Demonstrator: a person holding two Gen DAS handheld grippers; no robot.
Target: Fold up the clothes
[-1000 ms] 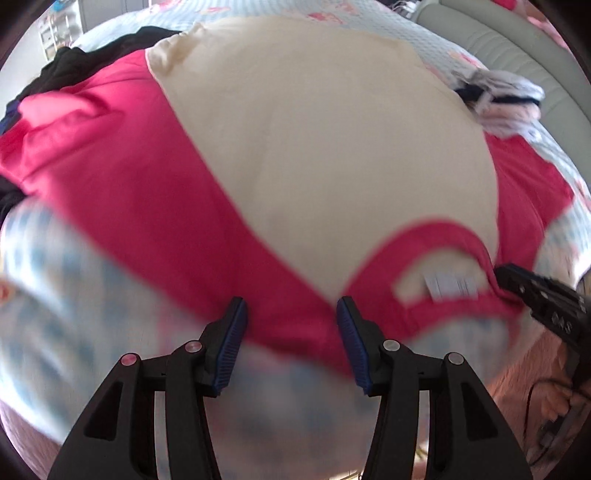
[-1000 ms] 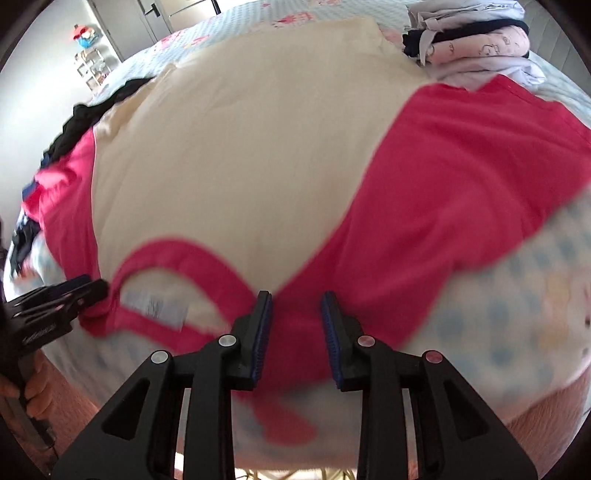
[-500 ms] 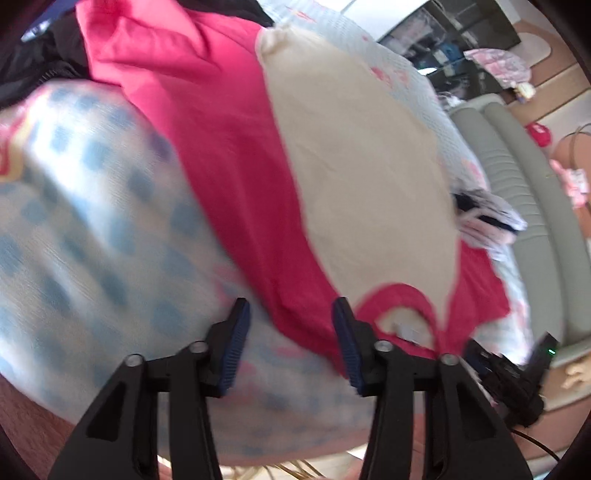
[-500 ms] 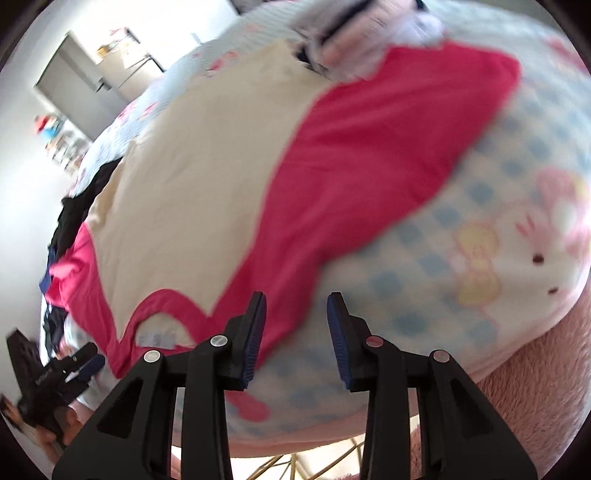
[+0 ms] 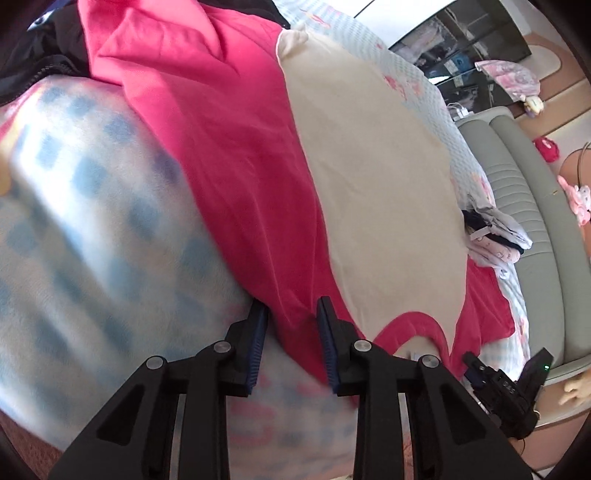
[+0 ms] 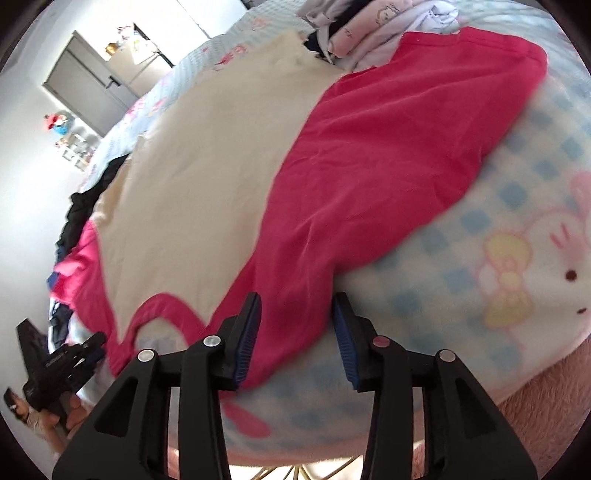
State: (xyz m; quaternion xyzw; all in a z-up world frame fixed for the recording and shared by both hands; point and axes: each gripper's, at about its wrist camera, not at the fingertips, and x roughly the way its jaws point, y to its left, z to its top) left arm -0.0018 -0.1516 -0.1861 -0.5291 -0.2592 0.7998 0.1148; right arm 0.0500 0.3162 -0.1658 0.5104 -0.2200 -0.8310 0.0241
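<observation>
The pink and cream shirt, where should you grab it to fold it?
Grab the shirt at its two pink shoulders, either side of the neck hole, coming from the near blanket edge. It lies flat, and each open tool, left and right, already straddles shoulder cloth.

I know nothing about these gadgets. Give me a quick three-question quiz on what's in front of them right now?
1. True or false: both the left gripper and right gripper are open.
2. Which colours make up the shirt?
3. What lies beyond the shirt's far sleeve in the right view: A) a folded clothes pile, B) a bucket, C) a chair?

Key: 1 true. 2 pink-red sleeves and neckband, cream body. 3 A.
</observation>
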